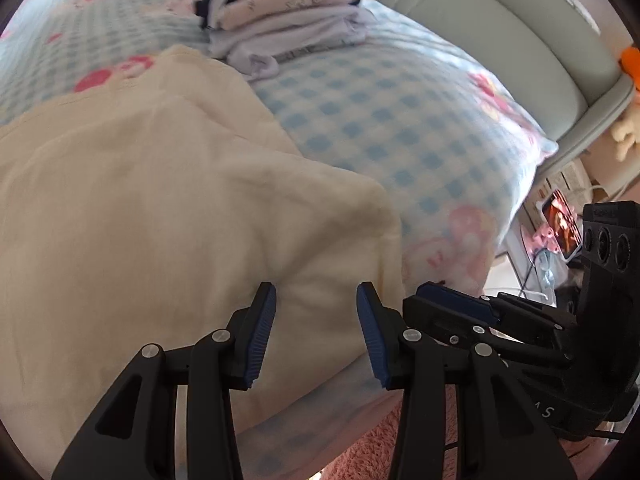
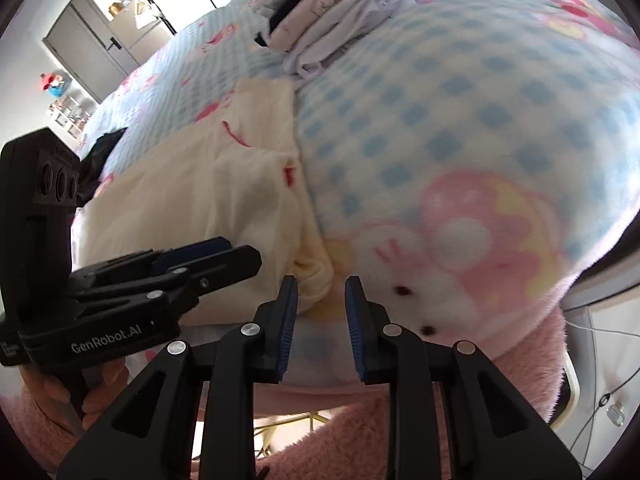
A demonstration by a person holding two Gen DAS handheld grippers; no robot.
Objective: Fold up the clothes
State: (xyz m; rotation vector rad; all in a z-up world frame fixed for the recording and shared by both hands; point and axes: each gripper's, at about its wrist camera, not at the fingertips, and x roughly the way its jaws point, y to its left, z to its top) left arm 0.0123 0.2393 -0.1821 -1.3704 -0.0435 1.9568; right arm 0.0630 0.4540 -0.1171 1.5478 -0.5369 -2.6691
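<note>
The left gripper (image 1: 316,300) stands wide apart, its blue-padded fingers (image 1: 262,332) hovering just over the near corner of a cream garment (image 1: 160,208) without pinching it; nothing lies between the pads. The right gripper (image 2: 321,300) is also released, though with a narrower gap, and its fingers (image 2: 288,320) straddle the bunched cream hem (image 2: 312,276) at the bed's edge, the cloth near the tips but not clamped. The cream garment lies spread on a blue-checked blanket (image 1: 400,120) printed with pink cartoon figures, reaching from the near edge of the bed toward its middle. Further back on the blanket sits a stack of folded clothes (image 1: 288,12) (pale lilac, pink and dark navy layers), just beyond the garment's far corner. A padded grey-green headboard (image 1: 500,20) runs along the right side in the left wrist view, and a lit phone screen (image 1: 560,224) shows beside the bed. Pink fluffy fabric (image 2: 352,432) fills the lower foreground beneath both tools.
</note>
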